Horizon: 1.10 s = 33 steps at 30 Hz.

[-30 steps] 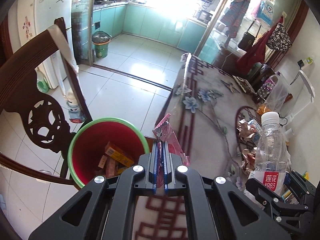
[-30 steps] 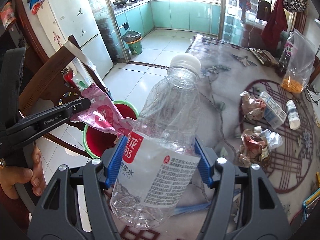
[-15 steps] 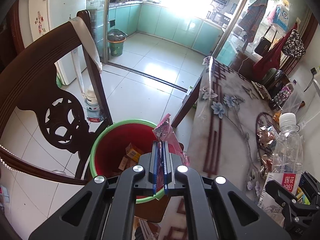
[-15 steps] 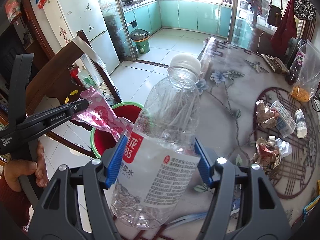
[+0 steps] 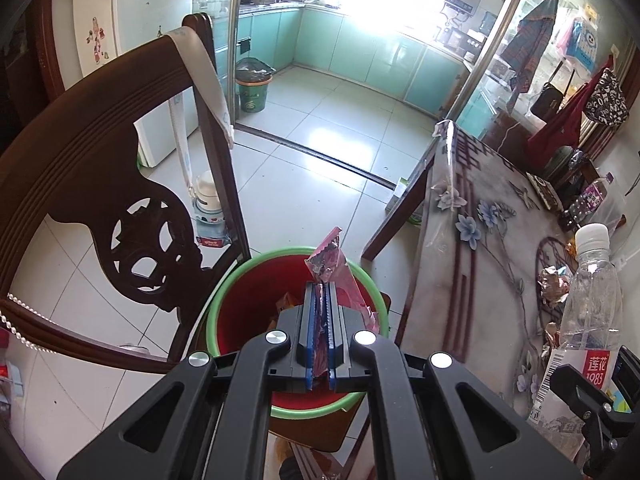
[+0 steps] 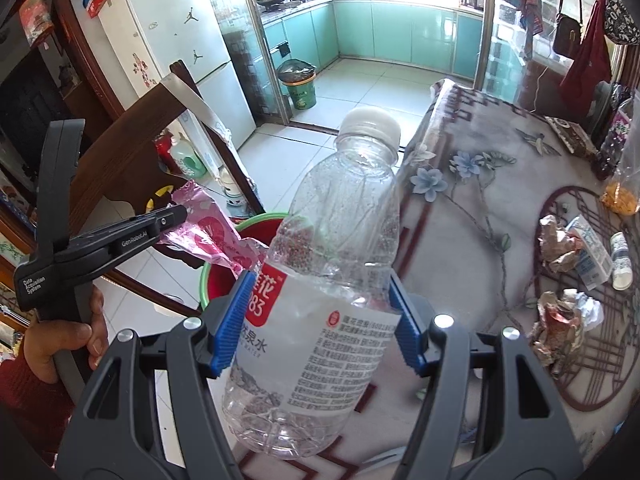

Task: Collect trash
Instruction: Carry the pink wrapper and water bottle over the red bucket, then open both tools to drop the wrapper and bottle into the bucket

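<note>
While the two grippers hang near the counter's edge, the counter (image 6: 500,184) is the largest thing in view: long, covered with a smooth grey cloth printed with blue flowers and dark red line patterns. Beside it stands a dark wooden chair (image 5: 100,184) with a carved, pierced back and a pale strap over its top rail. Between chair and counter sits a round plastic bin (image 5: 256,292), red inside with a green rim, and some orange packets lie in it.

The right gripper (image 6: 316,320) has its blue ribbed fingers (image 6: 234,316) pressed on both sides of a clear plastic bottle (image 6: 332,264); the bottle is tilted, thin-walled and slightly dented, with a white cap and a red and white label, and it looks empty. The left gripper (image 5: 319,332) is fully closed on a pink wrapper (image 5: 328,264), a crinkled glossy foil with a serrated end, which hangs above the bin's opening. A hand (image 6: 60,344) in a red sleeve holds that gripper's handle.

On the counter, well apart from the bottle, lie crumpled foil wrappers (image 6: 560,316), a small white carton (image 6: 590,252) and a small white bottle (image 6: 620,256) on its side.
</note>
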Tool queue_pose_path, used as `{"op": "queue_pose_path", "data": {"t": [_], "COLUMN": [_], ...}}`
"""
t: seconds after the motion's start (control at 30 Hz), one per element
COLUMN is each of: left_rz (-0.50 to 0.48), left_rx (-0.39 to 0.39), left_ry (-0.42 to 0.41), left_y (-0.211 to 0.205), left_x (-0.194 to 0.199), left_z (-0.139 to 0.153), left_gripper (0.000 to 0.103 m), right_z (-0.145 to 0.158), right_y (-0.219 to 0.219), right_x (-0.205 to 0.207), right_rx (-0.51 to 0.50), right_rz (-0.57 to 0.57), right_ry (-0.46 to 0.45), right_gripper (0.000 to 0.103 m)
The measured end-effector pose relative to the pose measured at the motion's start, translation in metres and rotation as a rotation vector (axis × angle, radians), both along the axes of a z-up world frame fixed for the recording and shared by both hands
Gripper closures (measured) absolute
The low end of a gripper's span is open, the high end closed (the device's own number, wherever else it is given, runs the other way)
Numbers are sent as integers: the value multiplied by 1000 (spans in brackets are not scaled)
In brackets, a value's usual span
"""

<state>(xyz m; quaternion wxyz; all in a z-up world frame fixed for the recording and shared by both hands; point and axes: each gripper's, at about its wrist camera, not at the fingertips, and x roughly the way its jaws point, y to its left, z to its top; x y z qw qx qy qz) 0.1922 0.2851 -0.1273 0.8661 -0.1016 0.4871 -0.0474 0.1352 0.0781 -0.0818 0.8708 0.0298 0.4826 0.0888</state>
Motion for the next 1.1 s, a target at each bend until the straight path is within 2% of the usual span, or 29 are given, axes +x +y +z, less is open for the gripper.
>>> {"op": "queue_pose_path", "data": {"t": [0.6, 0.87, 0.93, 0.97, 1.0, 1.1], "left_rz": [35, 49, 58, 60, 65, 55], "left_rx": [73, 85, 91, 90, 89, 105], "left_ry": [10, 6, 1, -3, -15, -39], "left_y": [28, 33, 33, 33, 33, 29], "left_x": [26, 28, 29, 29, 28, 26], "left_z": [-13, -14, -13, -13, -11, -4], "left_gripper": [100, 97, 83, 61, 51, 52], "right_z": [-44, -46, -43, -43, -42, -36], "right_y": [45, 54, 57, 58, 57, 54], "right_x": [42, 52, 53, 54, 55, 53], "right_rx": [53, 62, 62, 58, 53, 69], "right_rz": [111, 117, 124, 123, 120, 107], "right_ry": [101, 95, 81, 77, 72, 47], "right_gripper": [40, 40, 39, 32, 28, 27]}}
